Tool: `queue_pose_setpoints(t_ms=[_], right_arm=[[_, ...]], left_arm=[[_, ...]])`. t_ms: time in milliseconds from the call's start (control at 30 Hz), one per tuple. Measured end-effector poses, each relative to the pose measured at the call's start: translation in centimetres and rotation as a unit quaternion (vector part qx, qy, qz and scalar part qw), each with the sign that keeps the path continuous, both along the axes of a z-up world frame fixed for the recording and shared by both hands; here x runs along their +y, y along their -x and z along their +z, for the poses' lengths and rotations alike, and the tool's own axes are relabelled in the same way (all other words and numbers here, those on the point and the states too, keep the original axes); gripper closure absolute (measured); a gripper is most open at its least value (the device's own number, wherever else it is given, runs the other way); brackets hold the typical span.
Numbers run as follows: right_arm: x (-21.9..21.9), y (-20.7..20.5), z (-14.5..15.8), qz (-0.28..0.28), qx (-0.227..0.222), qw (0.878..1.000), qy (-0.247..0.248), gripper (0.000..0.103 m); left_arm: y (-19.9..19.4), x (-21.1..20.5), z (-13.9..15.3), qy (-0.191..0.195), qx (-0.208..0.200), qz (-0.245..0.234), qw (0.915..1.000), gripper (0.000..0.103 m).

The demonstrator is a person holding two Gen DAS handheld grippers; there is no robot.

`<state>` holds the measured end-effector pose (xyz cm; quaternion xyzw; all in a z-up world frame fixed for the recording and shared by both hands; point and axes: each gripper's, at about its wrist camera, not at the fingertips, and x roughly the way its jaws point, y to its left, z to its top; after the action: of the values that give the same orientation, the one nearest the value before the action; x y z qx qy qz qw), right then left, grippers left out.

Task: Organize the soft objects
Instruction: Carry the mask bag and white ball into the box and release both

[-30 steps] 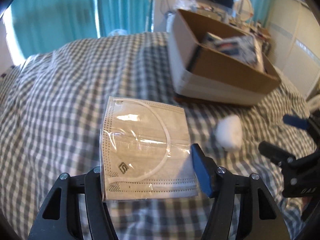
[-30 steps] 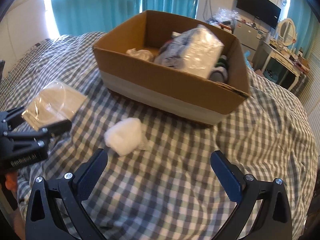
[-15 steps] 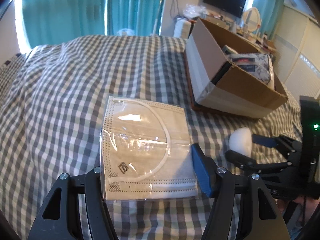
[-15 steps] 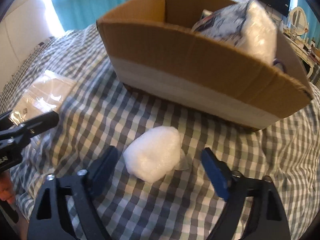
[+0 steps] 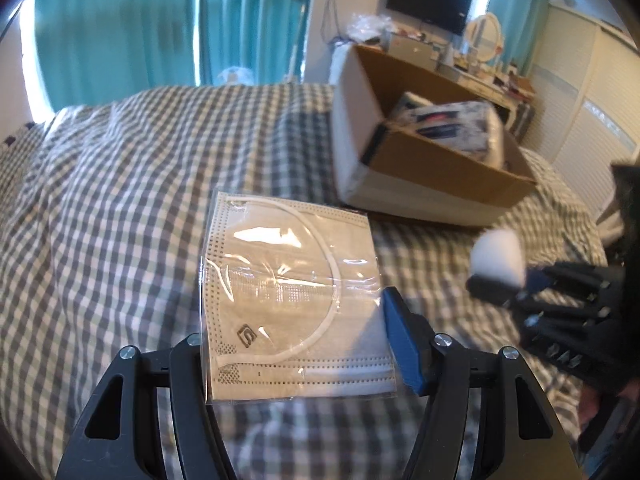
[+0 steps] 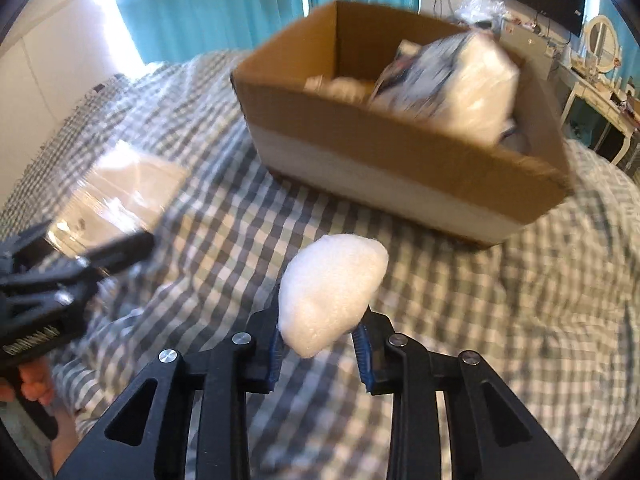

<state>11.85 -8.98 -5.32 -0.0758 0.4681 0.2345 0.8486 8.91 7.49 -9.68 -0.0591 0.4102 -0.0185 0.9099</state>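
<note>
My left gripper (image 5: 296, 356) is shut on a plastic-wrapped pack of beige face masks (image 5: 292, 296) and holds it above the checked bedspread (image 5: 120, 200). My right gripper (image 6: 318, 346) is shut on a white cotton wad (image 6: 328, 292), lifted off the bed. The wad also shows in the left wrist view (image 5: 498, 252), with the right gripper (image 5: 520, 280) behind it. The left gripper (image 6: 80, 256) and mask pack (image 6: 120, 188) show at the left of the right wrist view. An open cardboard box (image 6: 400, 152) holding bagged soft items stands ahead on the bed.
The box also shows in the left wrist view (image 5: 420, 176) at the upper right. Teal curtains (image 5: 160, 24) hang behind the bed. A desk with a mirror and a wall TV (image 5: 430, 0) stand at the far right.
My right gripper has closed on the cotton wad and lifted it off the bed. My left gripper still holds the mask pack, with the view shifting slightly.
</note>
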Motion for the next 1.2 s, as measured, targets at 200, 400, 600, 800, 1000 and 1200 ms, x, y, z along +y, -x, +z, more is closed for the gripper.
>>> queue_pose_setpoints(t_ms=[200,400,600,800,1000,1200], right_arm=[[-3.3,2.1,6.7,-0.006,-0.048,0.999,-0.003,0.074],[-5.9,4.7,13.5,-0.004,-0.104,0.995,-0.007,0.074],[-6.2,5.6,18.7,-0.005,-0.145,0.989,-0.014,0.074],[-7.0,4.0,22.0,-0.013,-0.168,0.985,-0.021,0.074],[-7.6,-0.3,22.7,-0.026,-0.173,0.984,-0.025,0.074],[-7.5,-7.1,20.7,-0.043,-0.158,0.986,-0.022,0.074]], left_arm=[[2.4,-3.2,3.5,0.007,-0.017,-0.033,0.9993,0.041],[4.5,-5.5,9.5,-0.004,-0.062,-0.053,0.9967,0.041],[5.1,-7.0,14.3,-0.008,-0.097,-0.07,0.9928,0.041],[3.1,-8.1,17.5,-0.022,-0.124,-0.076,0.9891,0.041],[-2.0,-8.6,17.9,-0.024,-0.126,-0.08,0.9884,0.041],[-7.9,-8.5,15.8,-0.022,-0.107,-0.077,0.9911,0.041]])
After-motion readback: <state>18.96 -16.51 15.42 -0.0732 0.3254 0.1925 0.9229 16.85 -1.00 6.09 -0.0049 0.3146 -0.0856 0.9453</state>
